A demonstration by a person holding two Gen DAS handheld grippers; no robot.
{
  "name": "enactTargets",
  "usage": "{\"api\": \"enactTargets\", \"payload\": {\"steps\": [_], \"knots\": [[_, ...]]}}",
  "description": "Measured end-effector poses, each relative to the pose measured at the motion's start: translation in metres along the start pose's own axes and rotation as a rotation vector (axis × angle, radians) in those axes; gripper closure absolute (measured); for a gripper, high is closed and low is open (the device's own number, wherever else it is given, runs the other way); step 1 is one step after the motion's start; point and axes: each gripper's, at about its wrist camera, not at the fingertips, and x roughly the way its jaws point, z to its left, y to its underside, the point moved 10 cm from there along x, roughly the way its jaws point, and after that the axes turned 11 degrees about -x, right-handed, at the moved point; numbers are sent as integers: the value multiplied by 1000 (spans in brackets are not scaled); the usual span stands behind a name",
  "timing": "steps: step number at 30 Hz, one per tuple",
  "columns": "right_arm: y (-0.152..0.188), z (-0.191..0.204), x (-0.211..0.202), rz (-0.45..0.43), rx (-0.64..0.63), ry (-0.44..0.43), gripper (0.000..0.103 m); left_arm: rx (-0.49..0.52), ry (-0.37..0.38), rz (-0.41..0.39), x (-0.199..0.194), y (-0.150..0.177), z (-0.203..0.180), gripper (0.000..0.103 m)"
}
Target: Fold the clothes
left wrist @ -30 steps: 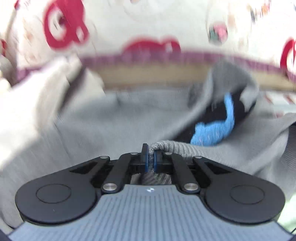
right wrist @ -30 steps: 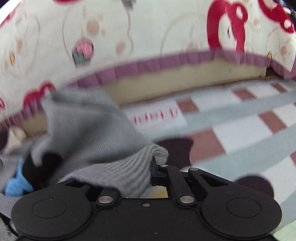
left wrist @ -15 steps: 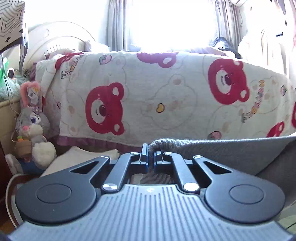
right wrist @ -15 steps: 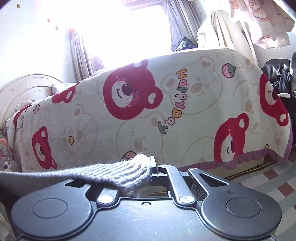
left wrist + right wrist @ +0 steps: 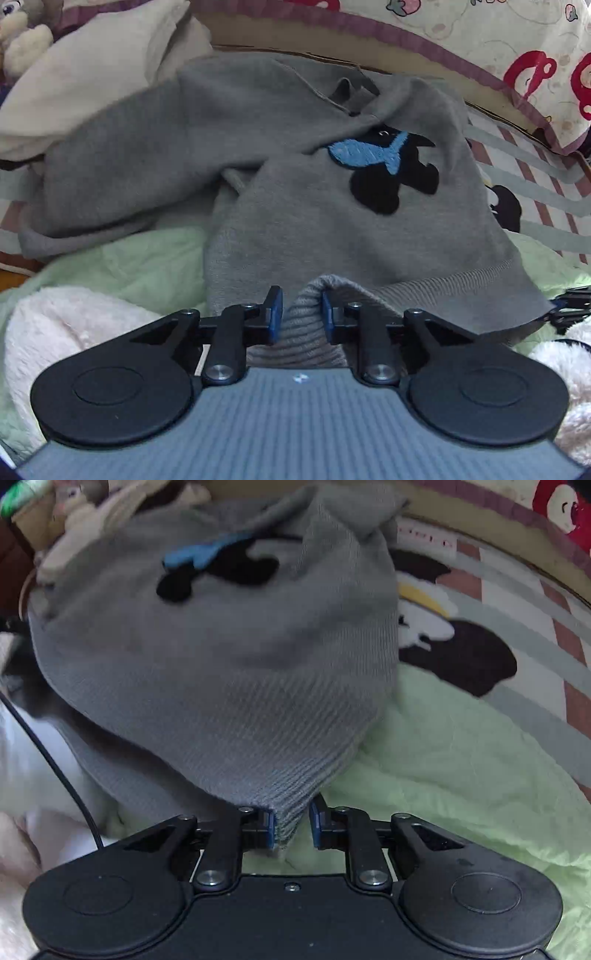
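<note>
One grey sweater [image 5: 303, 206], bearing one blue-and-black fish patch [image 5: 369, 155], lies spread across the centre of both views atop one pale green blanket [image 5: 461, 760]. The left tongs [image 5: 301, 314], at lower centre, stand spread around the ribbed hem, which bulges between the two blue pads. The right tongs [image 5: 291, 825] are likewise spread, a hem corner hanging between them against the left pad. One bear-print bedspread [image 5: 498, 44] fills the upper right.
</note>
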Motion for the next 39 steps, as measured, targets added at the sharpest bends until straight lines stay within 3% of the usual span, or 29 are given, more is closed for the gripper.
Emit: {"api": "enactTargets", "payload": {"steps": [3,6,10,12,13,16,18,21,24,27,28,29,31,32,33,36,39], "knots": [[-5,-16,-22,-72,80,-53,79,29,17,-25,-10,-4,-6,64],[-19,-30,-51,-172,133,-108,77,4,72,-69,-27,-23,-10,63],[-67,-31,-81,-333,163,-162,75,2,99,-167,-53,-65,-28,62],[-95,-30,-94,-407,173,-177,65,25,101,-219,-47,-84,-38,56],[-111,-30,-93,-419,163,-153,59,30,95,-227,-36,-92,-41,56],[-157,-36,-86,-415,128,-62,58,59,101,-213,0,-112,-54,56],[-189,-48,-82,-419,137,-55,58,100,231,-210,6,-125,-77,56],[-237,-70,-72,-407,228,-137,51,127,378,-266,-3,-144,-109,48],[-267,-111,-46,-383,399,-188,45,173,360,-308,21,-172,-122,46],[-282,-162,-15,-369,596,-208,44,226,299,-277,67,-192,-122,46],[-283,-176,-2,-353,625,-182,44,248,271,-265,83,-197,-120,46],[-280,-188,9,-320,628,-95,45,271,239,-266,97,-202,-118,48],[-270,-208,27,-216,568,184,42,296,210,-256,121,-210,-118,50],[-268,-210,32,-214,557,214,43,307,199,-249,134,-213,-118,54],[-266,-210,35,-238,584,175,43,298,224,-233,144,-215,-120,60],[-264,-215,34,-332,714,18,43,251,318,-185,171,-217,-128,62],[-268,-219,39,-367,767,-99,34,251,331,-147,195,-216,-142,61]]}}
